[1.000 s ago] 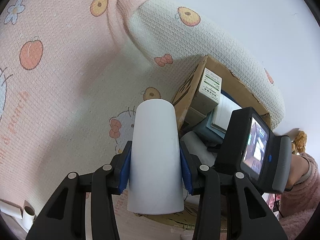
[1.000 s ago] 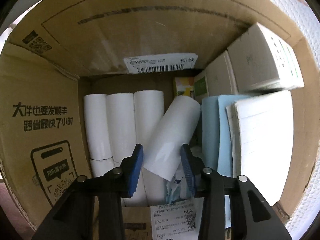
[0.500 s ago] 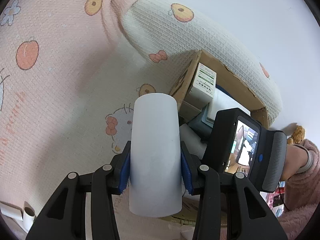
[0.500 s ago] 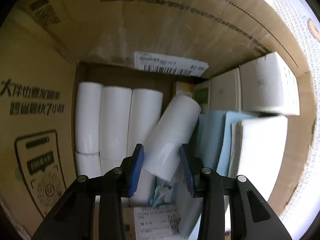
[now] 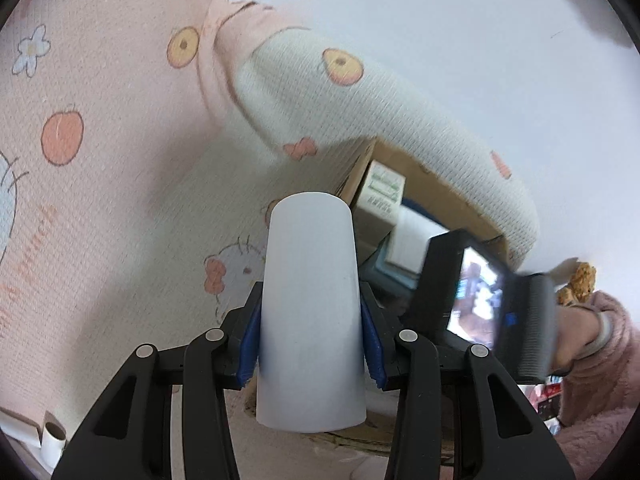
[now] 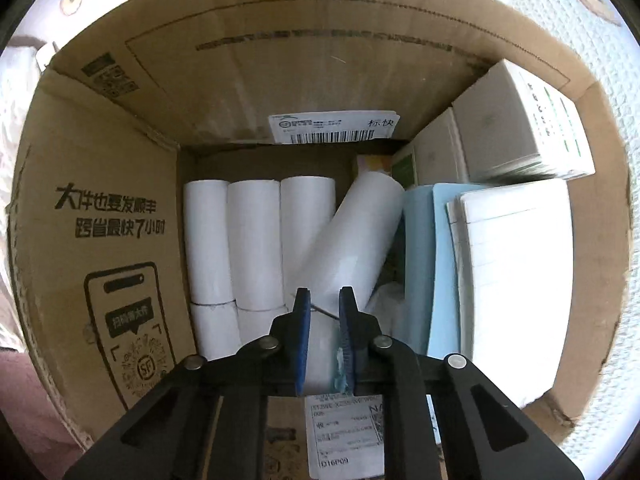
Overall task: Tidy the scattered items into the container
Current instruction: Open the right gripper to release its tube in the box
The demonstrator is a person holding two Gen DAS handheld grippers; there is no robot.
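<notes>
- Right gripper: fingers, earlier apart around the tilted roll, now brought together, nothing clamped; roll left leaning in the cardboard box.
- Left gripper: fingers clamped on white roll, held above the bedspread, beside the box; deposit judged next.

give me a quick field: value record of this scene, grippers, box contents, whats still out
left gripper: shut on a white paper roll, held above the bedding
right gripper: shut, nothing between its pads, pointing down into the cardboard box
slanted roll: lies across the upright rows, free of the gripper
rolls in box: white, packed side by side at the left
right side of box: blue folder, white notebook, white carton
still outside: small roll at the left edge of the bedding
</notes>
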